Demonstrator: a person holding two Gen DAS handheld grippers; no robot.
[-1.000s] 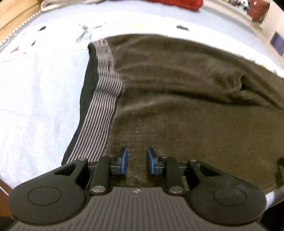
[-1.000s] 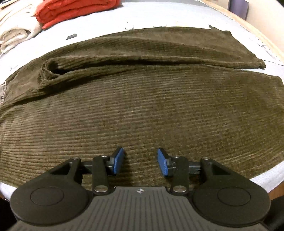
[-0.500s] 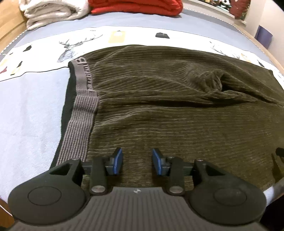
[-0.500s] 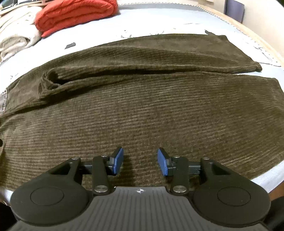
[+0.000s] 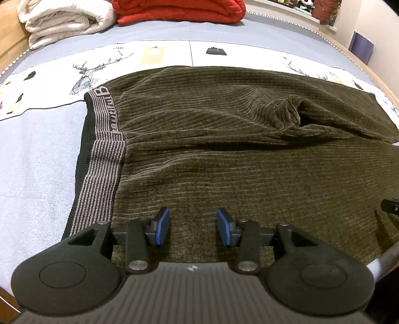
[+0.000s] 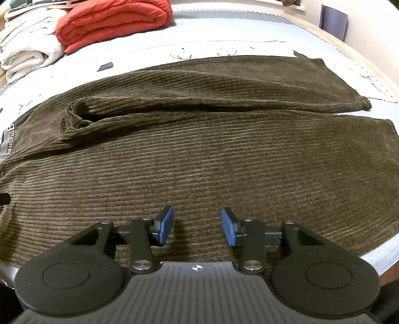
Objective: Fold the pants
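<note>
Across the bed, the pants lie unfolded under the empty, opening left gripper and the open, empty right gripper.

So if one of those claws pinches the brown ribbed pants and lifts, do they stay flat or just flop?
Probably flop: the pants already bunch in a soft fold at the crotch. The thick ribbed pile looks grippy, not slippery. The striped waistband likely stretches when pulled.

We count one pair of brown pants spread on one bed, one folded red blanket, one folded white blanket, and two hand-held grippers, left and right.
</note>
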